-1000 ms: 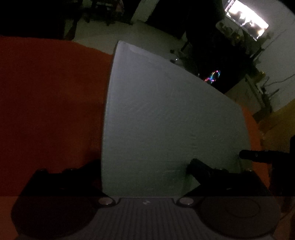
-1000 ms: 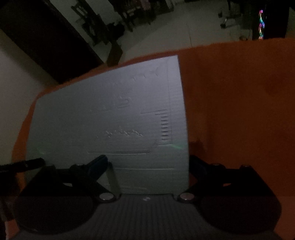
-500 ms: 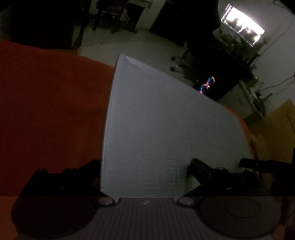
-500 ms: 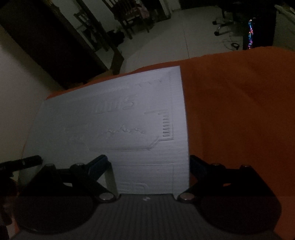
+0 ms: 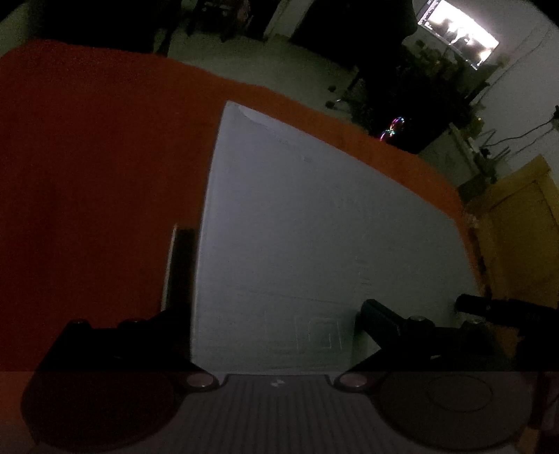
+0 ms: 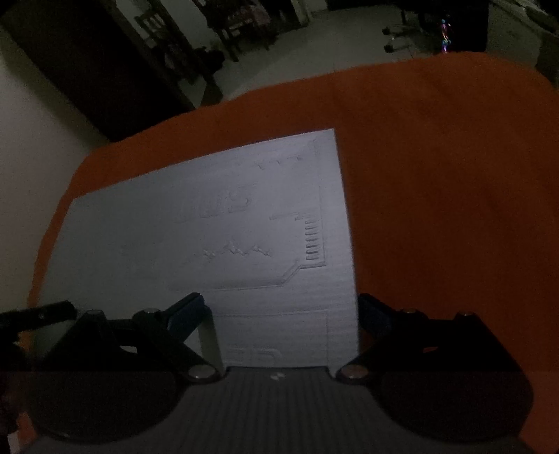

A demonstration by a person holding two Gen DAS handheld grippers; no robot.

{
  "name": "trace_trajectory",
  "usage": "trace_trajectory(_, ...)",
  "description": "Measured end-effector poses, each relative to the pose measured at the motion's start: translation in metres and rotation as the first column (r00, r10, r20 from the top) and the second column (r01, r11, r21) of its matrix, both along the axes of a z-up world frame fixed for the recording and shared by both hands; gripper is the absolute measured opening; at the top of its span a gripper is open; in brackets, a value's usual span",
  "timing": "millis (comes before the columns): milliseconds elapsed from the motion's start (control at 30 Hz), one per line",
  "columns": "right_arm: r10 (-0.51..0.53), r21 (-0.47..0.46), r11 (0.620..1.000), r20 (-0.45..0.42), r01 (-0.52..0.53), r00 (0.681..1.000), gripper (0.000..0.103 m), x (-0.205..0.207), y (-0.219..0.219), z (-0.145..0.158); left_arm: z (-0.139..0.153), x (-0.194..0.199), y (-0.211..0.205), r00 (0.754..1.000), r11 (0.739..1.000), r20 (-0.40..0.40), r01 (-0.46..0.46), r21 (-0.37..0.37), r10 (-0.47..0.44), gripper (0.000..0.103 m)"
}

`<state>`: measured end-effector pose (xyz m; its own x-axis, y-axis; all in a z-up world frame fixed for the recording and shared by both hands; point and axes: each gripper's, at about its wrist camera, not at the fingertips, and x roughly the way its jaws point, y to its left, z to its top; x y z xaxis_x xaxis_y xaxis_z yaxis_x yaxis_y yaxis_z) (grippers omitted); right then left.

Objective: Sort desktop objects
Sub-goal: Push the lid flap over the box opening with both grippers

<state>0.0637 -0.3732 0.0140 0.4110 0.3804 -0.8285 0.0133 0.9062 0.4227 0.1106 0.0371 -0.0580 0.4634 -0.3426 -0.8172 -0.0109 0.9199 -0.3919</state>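
A large flat pale-grey sheet with embossed markings (image 5: pixel 314 244) (image 6: pixel 216 244) lies on the orange-covered tabletop (image 5: pixel 87 174) (image 6: pixel 454 192), reaching close to its far edge. The left hand-held gripper (image 5: pixel 276 314) has its fingers spread wide, one beyond the sheet's left edge, the other over the sheet's near part. The right hand-held gripper (image 6: pixel 283 310) is likewise spread, straddling the sheet's near right corner. Neither grips anything. The room beyond is dim; a lit screen (image 5: pixel 457 31) glows far off.
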Motion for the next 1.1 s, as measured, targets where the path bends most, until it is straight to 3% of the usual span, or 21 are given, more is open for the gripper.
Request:
trace_trajectory(200,-0.004,0.004,1.000,0.029,0.003,1.000,0.096,-0.002,0.014,-0.031,-0.030,-0.021,0.013,0.998,0.998,0.036,-0.057,0.001,0.057,0.103)
trace_trajectory(533,0.081,-0.037,0.996,0.057,-0.079,0.995,0.096,0.041,0.039,-0.026,-0.035,0.002,0.029,0.990,0.992,0.065,-0.120,-0.024,0.122,0.103)
trace_trajectory(700,0.092,-0.074,0.994,0.102,-0.084,0.991,0.096,0.049,0.042,-0.038,-0.045,0.010,0.021,0.992,0.994,0.064,-0.109,-0.024,0.111,0.103)
trace_trajectory(967,-0.013,0.118,0.993,0.228,-0.014,0.974,0.096,0.010,-0.013,-0.049,-0.057,0.013,0.018,0.989,0.993,0.102,-0.107,-0.044,0.111,0.103)
trace_trajectory(1100,-0.028,0.155,0.988,0.214,-0.006,0.977,0.096,0.020,-0.021,-0.052,-0.056,0.012,0.018,0.989,0.995,0.112,-0.097,-0.032,0.100,0.103)
